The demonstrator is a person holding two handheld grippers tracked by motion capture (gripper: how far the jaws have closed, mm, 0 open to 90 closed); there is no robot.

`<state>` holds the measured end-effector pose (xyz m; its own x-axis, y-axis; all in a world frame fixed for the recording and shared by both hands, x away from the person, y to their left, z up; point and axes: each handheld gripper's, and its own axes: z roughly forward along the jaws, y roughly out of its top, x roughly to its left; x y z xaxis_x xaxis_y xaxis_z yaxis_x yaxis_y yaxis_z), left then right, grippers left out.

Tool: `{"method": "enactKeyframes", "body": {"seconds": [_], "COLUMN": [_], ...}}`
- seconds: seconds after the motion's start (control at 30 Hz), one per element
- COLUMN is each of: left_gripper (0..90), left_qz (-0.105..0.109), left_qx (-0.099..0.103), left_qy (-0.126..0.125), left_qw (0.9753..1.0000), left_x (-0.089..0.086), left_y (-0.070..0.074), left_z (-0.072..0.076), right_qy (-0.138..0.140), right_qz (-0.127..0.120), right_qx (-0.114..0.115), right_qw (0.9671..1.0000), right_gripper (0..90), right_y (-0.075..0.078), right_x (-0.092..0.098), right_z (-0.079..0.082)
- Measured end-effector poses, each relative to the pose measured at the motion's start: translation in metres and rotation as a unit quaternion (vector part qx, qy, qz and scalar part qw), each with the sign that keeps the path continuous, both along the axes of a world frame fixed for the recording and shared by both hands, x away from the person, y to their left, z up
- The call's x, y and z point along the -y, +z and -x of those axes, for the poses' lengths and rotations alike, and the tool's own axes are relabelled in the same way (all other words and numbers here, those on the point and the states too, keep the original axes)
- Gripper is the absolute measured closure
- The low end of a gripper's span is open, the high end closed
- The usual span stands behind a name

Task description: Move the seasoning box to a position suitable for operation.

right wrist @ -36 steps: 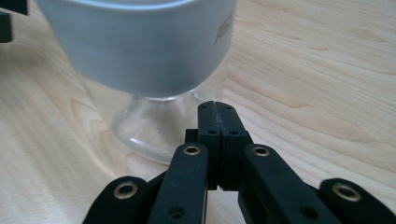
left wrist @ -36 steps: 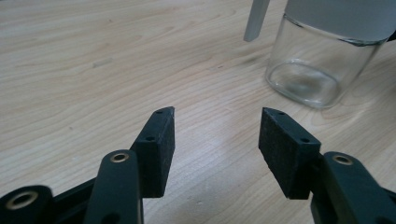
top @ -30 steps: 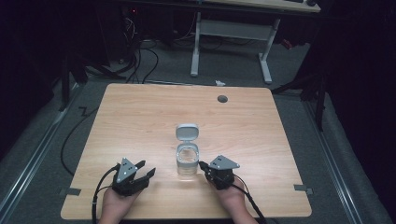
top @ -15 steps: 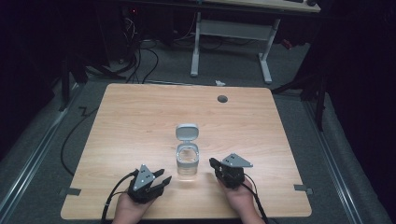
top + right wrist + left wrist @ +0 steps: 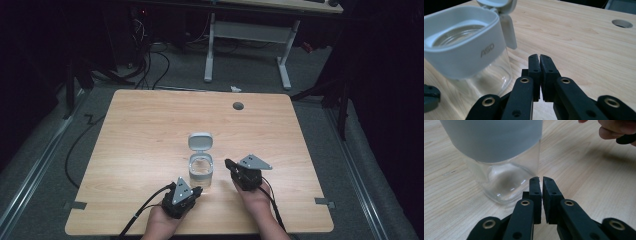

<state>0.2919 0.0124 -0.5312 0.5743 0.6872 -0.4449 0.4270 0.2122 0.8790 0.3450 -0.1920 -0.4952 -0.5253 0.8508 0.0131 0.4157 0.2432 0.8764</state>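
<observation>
On the light wooden tabletop (image 5: 150, 130), seen from the high view, the left claw (image 5: 196, 190) sits at about 7 o'clock from the glass jar (image 5: 200, 171), held in the person's left hand (image 5: 162, 222) near the front edge, its cable trailing off toward the tabletop's near-left corner. In the left gripper view this claw (image 5: 541, 180) has its two black jaws pressed almost together with nothing between them, their tips just beside the clear base of the jar (image 5: 504, 182), slightly to its right. The jar stands upright near the middle of the tabletop, a little toward the person; it has a clear glass body, a pale grey square collar (image 5: 461, 50) with lettering on its side, and a hinged lid (image 5: 200, 141) flipped open at 12 o'clock. At about 3 o'clock from the jar, the right claw (image 5: 229, 163) is held in the right hand (image 5: 255, 200), with its grey three-cornered plate on top. In the right gripper view the right claw (image 5: 539, 57) is likewise closed and empty, close beside the jar without touching it. A round cable hole (image 5: 238, 106) lies at 1 o'clock, near the far edge.
</observation>
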Motion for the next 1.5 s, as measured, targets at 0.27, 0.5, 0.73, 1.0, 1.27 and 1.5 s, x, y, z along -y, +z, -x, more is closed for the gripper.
{"method": "enactKeyframes", "body": {"seconds": [0.27, 0.5, 0.73, 1.0, 1.27, 1.5], "left_gripper": [88.3, 88.7, 88.7, 88.6, 88.6, 88.7], "left_qz": [0.012, 0.022, 0.035, 0.034, 0.032, 0.032], "left_qx": [-0.002, -0.002, -0.006, -0.005, -0.006, -0.006], "left_qy": [0.016, 0.02, 0.03, 0.03, 0.027, 0.027], "left_qw": [0.9998, 0.9995, 0.9989, 0.999, 0.9991, 0.9991], "left_x": [-0.003, -0.005, -0.007, -0.007, -0.007, -0.007], "left_y": [-0.002, -0.003, -0.002, -0.002, -0.002, -0.002], "left_z": [-0.009, -0.01, -0.011, -0.011, -0.01, -0.01], "right_qy": [0.002, -0.007, -0.009, -0.003, 0.002, 0.013], "right_qz": [-0.011, -0.014, -0.013, -0.013, -0.016, -0.019], "right_qx": [0.003, 0.004, 0.013, 0.016, 0.022, 0.033], "right_qw": [0.9999, 0.9999, 0.9998, 0.9998, 0.9996, 0.9992], "right_gripper": [87.9, 87.8, 87.8, 87.9, 88.0, 88.4], "right_y": [0.007, 0.011, 0.024, 0.034, 0.042, 0.049], "right_x": [-0.005, -0.007, -0.016, -0.029, -0.037, -0.04], "right_z": [-0.015, -0.031, -0.046, -0.06, -0.067, -0.066]}}
